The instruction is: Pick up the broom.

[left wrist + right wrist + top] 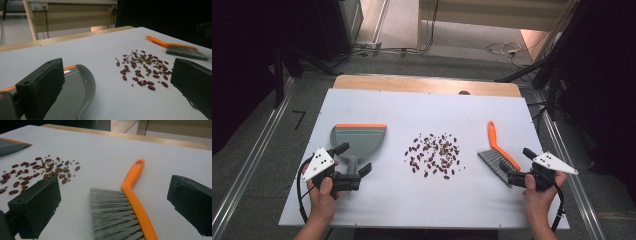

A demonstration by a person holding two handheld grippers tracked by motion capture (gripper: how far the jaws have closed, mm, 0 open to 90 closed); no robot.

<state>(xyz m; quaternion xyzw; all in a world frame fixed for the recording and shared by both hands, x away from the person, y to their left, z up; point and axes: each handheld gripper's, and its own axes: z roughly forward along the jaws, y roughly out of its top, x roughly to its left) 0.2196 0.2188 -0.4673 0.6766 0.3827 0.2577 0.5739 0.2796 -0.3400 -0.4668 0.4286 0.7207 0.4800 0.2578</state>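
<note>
Evidently set for sweeping: beans (434, 155) lie between dustpan (358, 140) and brush (498, 155); both grippers' fingers (40, 87) are spread, empty.

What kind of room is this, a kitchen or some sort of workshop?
Probably a lab or recording studio, not a kitchen. A bare white table stands on a grey floor with metal rails beside it, loose cables trail across the floor behind, and dark curtains surround it.
</note>
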